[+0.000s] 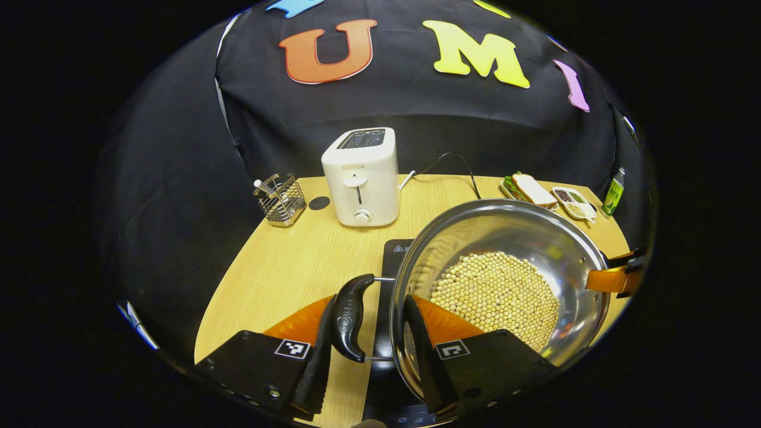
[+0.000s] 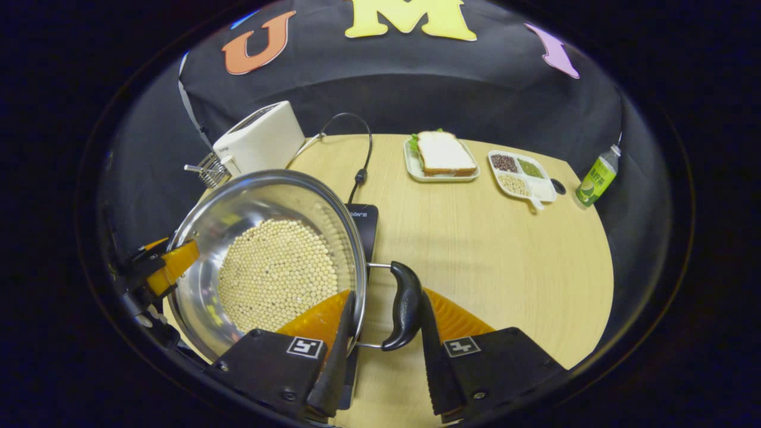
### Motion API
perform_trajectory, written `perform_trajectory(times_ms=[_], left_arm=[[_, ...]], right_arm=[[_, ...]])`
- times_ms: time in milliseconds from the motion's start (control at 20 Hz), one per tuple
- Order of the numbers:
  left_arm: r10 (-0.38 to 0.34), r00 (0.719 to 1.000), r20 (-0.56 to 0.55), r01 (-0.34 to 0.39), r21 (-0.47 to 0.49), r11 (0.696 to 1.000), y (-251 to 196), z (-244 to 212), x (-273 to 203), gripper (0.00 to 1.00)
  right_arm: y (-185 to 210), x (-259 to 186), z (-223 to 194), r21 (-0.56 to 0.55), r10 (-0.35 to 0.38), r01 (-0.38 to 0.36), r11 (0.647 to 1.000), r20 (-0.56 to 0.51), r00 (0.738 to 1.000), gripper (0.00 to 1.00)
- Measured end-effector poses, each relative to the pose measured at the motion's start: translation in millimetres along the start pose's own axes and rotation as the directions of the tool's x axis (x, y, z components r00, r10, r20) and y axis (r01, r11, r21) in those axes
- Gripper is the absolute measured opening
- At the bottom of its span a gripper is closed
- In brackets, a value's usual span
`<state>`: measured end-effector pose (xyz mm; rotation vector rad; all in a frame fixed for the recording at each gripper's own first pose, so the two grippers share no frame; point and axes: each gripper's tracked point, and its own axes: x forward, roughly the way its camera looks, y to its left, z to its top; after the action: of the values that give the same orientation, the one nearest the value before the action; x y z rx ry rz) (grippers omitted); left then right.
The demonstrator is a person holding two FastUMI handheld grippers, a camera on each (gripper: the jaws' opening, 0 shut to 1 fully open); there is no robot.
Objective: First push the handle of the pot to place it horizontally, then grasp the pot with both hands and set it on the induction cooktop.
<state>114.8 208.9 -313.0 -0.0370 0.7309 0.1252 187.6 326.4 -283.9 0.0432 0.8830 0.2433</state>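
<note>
The wooden table (image 2: 511, 261) carries everything. Over its near edge sits the pot (image 1: 535, 238), a wide shiny steel pan holding a flat round layer of pale beans (image 1: 496, 294). It is over the black cooktop (image 1: 395, 252), whose far corner shows past the rim; whether the pot rests on it or hangs just above cannot be told. The pot has 2 black side handles on wire loops, both lying level.

The left gripper (image 1: 368, 351) has its jaws spread around the near handle (image 1: 351, 315): 1 finger outside the handle, the other inside the pot wall, so handle and rim sit between them. Whether both press cannot be told. The right gripper (image 2: 380, 351) straddles the other handle (image 2: 404, 306) and rim the same way, and its grip is equally unclear.

Behind stands a white toaster (image 1: 361, 176) with a wire rack (image 1: 280, 199) to its left. Farther right are a plate (image 2: 416, 169) with a sandwich (image 2: 443, 153), a divided dish (image 2: 544, 191) holding 3 kinds of grains, and a green bottle (image 2: 596, 178).
</note>
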Motion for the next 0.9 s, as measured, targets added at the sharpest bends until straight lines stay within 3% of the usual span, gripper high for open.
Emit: perform_trajectory(times_ms=[300,900], left_arm=[[-0.024,0.999,-0.023,0.024,-0.004,1.000,-0.9,-8.3,6.0,0.61],[-0.031,0.999,-0.011,0.032,0.033,0.999,1.3,-3.7,10.5,0.64]], right_arm=[[0.8,-0.7,0.3,-0.039,-0.033,0.035,0.999,0.041,0.999,0.58],[0.3,-1.8,-2.3,0.007,-0.043,0.042,0.999,0.079,0.996,0.58]])
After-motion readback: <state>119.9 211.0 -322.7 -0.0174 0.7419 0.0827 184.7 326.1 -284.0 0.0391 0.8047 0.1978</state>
